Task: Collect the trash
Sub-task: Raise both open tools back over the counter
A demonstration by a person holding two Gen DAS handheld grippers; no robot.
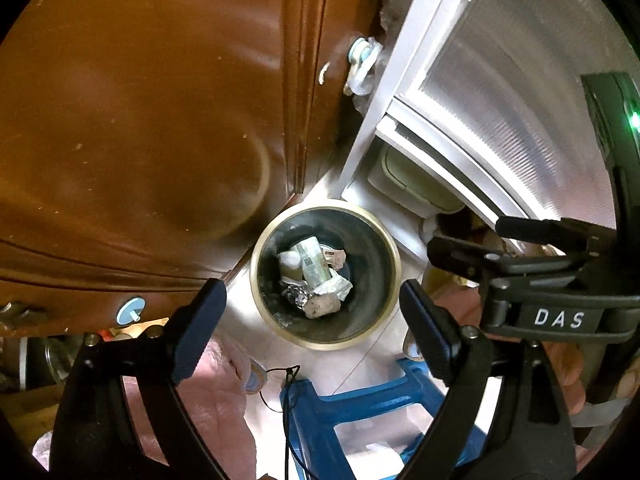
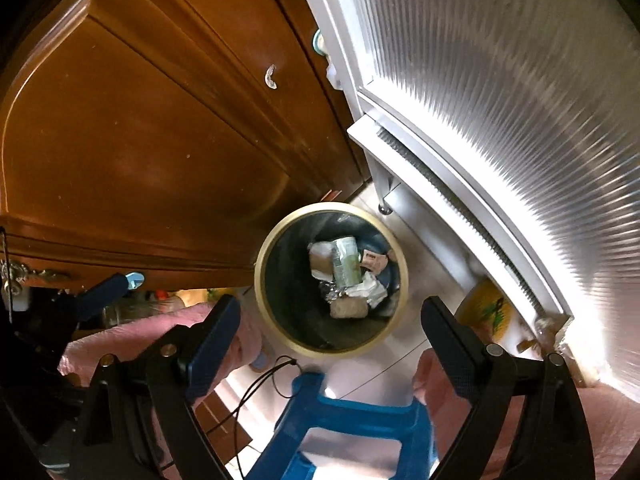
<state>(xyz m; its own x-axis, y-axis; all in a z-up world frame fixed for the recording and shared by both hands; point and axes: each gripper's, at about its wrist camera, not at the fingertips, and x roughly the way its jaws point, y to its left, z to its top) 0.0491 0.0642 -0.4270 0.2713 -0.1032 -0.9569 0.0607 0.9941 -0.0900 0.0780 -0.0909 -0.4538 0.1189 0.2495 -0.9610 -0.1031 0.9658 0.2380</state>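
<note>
Both wrist views look steeply down into a round bin (image 1: 384,240) with a pale gold rim, standing on a light floor.

Position of bin: in the left wrist view it sits just beyond and between the fingertips of the left gripper (image 1: 312,312), a little toward the far side. In the right wrist view the bin (image 2: 280,300) likewise lies between and just beyond the fingertips of the right gripper (image 2: 330,320).

Contents: trash (image 1: 314,276) piled at the bottom. Visible are a greenish printed wrapper or carton, crumpled white paper, a bit of foil, and a tan lump nearest the camera. Same heap in the right view (image 2: 348,284).

Left gripper: jaws wide apart, nothing between the pads, no contact with bin or trash. The right gripper's body, marked "DAS", shows at the right edge of the left view.

Right gripper: jaws wide apart, empty, touching nothing.

Surroundings: brown wooden cabinet door (image 1: 140,120) to the left and far side of the bin; white frame with ribbed translucent panel (image 1: 500,80) to the right. A blue plastic stool (image 2: 340,432) stands on the near side of the bin, below the grippers. Pink fabric (image 2: 120,344) shows at the near left.
</note>
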